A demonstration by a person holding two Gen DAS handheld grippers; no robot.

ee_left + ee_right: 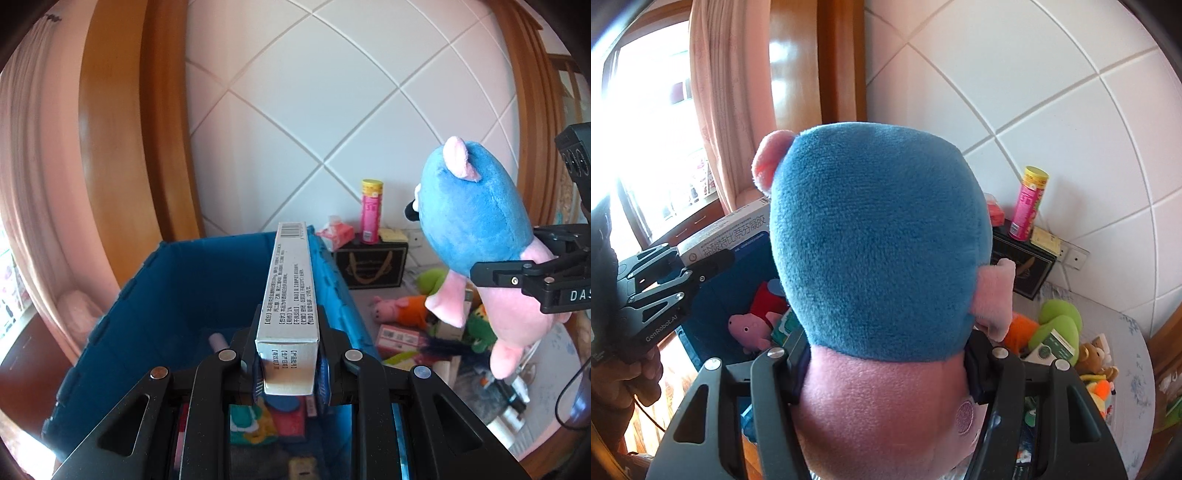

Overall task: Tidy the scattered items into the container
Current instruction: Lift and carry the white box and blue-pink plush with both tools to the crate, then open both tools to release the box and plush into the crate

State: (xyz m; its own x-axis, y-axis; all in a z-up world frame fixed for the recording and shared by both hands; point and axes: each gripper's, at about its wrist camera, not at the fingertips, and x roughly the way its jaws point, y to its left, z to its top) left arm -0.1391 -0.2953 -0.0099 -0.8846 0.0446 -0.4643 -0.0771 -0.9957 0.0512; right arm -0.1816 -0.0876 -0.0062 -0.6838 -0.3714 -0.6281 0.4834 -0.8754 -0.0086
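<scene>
My left gripper (288, 365) is shut on a long white carton box (290, 288) and holds it above the open blue crate (122, 306). The box and left gripper also show in the right wrist view (735, 229). My right gripper (886, 354) is shut on a blue and pink plush toy (879, 240), held in the air to the right of the crate. The plush also shows in the left wrist view (476, 229), clamped by the right gripper (517, 277). The crate holds a pink pig plush (750, 328) and other items.
On the table right of the crate lie several toys and boxes: a small pig plush (399, 310), a green plush (1056, 325), a teddy (1097, 358). A black box (373, 262) bears a pink tube (371, 212) and tissues (334, 236). A tiled wall stands behind.
</scene>
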